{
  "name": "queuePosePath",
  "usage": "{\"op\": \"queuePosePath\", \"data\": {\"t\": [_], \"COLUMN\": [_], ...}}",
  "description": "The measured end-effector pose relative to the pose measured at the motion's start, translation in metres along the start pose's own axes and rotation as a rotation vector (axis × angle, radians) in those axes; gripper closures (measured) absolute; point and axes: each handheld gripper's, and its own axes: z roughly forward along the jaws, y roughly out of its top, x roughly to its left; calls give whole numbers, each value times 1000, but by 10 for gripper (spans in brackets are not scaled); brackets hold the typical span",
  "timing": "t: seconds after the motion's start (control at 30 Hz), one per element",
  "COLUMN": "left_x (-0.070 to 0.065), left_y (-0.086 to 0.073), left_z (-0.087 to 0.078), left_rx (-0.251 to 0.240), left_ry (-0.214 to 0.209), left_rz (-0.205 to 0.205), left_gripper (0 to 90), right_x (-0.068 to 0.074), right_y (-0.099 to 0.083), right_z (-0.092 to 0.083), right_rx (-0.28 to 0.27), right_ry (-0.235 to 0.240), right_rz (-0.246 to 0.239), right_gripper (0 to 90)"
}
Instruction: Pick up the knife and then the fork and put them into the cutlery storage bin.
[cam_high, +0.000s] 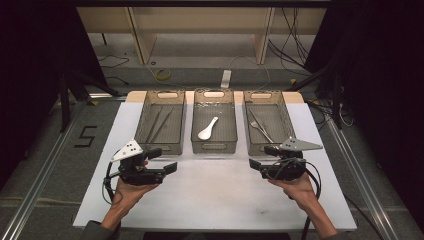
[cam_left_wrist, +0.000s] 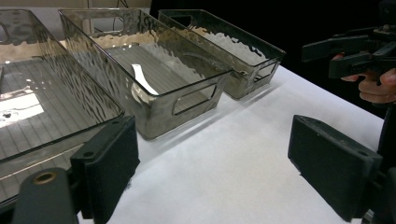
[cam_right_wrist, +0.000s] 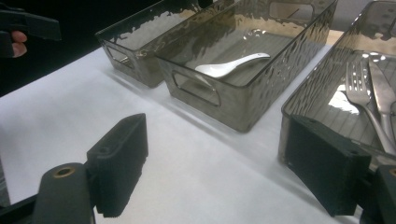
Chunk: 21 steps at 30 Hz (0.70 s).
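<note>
Both grippers, left (cam_high: 162, 161) and right (cam_high: 262, 157), hover released over the tabletop's (cam_high: 220, 195) near edge, facing far-edge bins sorting probable chopsticks (cam_high: 159, 125), spoon (cam_high: 207, 129), fork (cam_high: 260, 129).

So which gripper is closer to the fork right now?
Right. The right gripper sits just in front of the right bin holding the fork; the left gripper is across the table, by the left bin.

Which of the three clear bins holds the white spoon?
The middle bin: a white spoon lies inside. The left bin holds dark sticks and the right bin metal cutlery.
</note>
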Motion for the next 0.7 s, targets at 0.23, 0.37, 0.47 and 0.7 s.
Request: {"op": "queuePosePath", "data": {"t": [0.23,0.37,0.47,0.7], "left_x": [-3,-3,-3,-2], "left_y": [-2,-2,-2,-2], "left_z": [0,1,1,1], "left_rx": [14,14,18,16], "left_ry": [-19,-31,-33,-42], "left_rz": [11,6,5,-7], "left_gripper": [156,156,156,156], "right_x": [3,6,9,11], "right_y": [-12,-19,-25,-38], "right_z": [-9,-13,-17,-22], "right_rx": [-17,-35,-40,-48], "right_ry": [-3,-1,-7,-13], "right_rz": [10,13,-4,3], "right_gripper": [219,219,220,216]}}
